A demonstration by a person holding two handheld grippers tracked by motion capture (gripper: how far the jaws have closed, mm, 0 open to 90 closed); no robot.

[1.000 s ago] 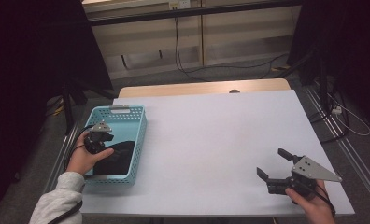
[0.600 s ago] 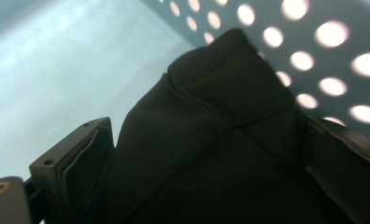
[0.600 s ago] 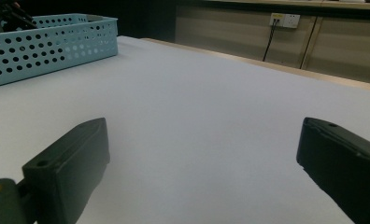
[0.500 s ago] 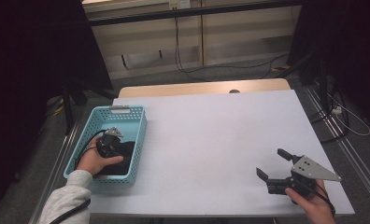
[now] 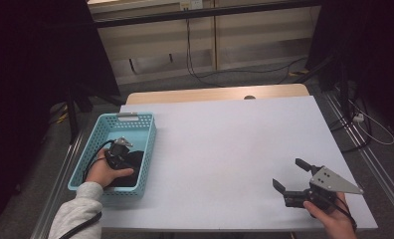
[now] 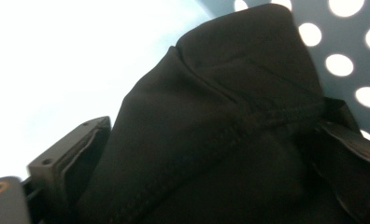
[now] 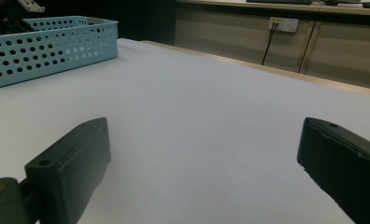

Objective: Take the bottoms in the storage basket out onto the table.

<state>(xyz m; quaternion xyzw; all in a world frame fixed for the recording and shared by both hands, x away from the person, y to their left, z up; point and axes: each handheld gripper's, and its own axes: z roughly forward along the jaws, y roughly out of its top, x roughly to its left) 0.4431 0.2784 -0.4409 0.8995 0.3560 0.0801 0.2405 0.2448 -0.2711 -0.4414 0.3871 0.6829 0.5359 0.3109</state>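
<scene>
nearest the person, the right gripper [image 5: 293,185] rests low over the bare white table [image 5: 225,149], its black fingers [image 7: 71,163] spread wide with nothing between them. across the table to the left, the left gripper [image 5: 119,155] reaches down into the light blue perforated plastic basket [image 5: 146,149], where a soft black folded cloth [image 6: 211,140] lies on the floor — its stitched fold bulges up between the left fingers [image 6: 66,163], which stand either side of it. whether they already pinch it i cannot tell. the cloth lies straight ahead of the left gripper and well apart from the right, so the lift likely falls to the left hand [image 5: 103,172] — up and clear of the basket wall.
</scene>
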